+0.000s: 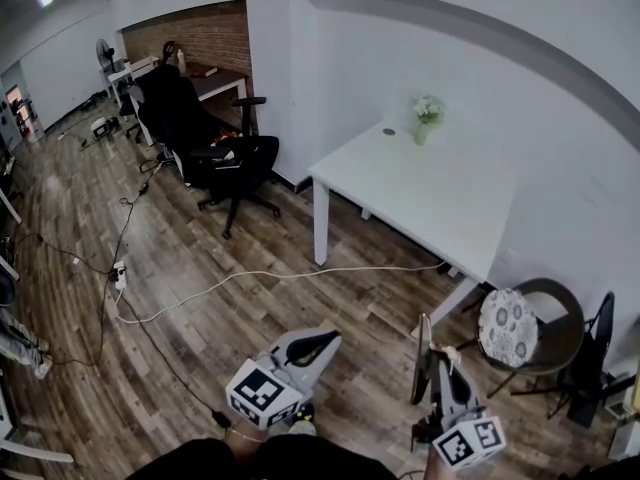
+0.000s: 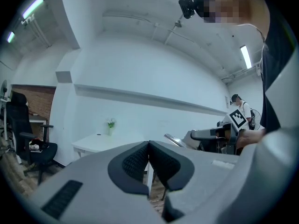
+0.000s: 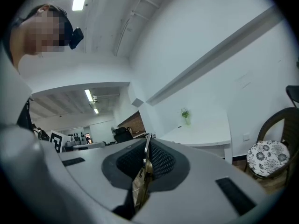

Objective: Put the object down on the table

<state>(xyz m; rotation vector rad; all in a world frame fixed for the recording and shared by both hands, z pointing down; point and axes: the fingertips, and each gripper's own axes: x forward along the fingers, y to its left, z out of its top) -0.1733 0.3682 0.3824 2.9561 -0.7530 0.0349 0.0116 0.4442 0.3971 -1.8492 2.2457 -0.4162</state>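
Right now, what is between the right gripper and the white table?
Head view: only wood floor, crossed by a white cable, separates right gripper and white table.

The worktop [image 1: 420, 193] is smooth, matt white, and the floor [image 1: 200, 288] beside it is grained wood. The left claw [image 2: 148, 146] and right claw [image 3: 147, 141] are matt grey plastic with dimpled black pads [image 2: 134, 162]. The thin plate [image 3: 142, 178] glints like metal.

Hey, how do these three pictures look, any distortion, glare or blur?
Head view: wide-angle bend, white table evenly lit. Left gripper view: circular fisheye, dark corners, ceiling light glares. Right gripper view: same fisheye, thin object in the right tongs slightly soft.
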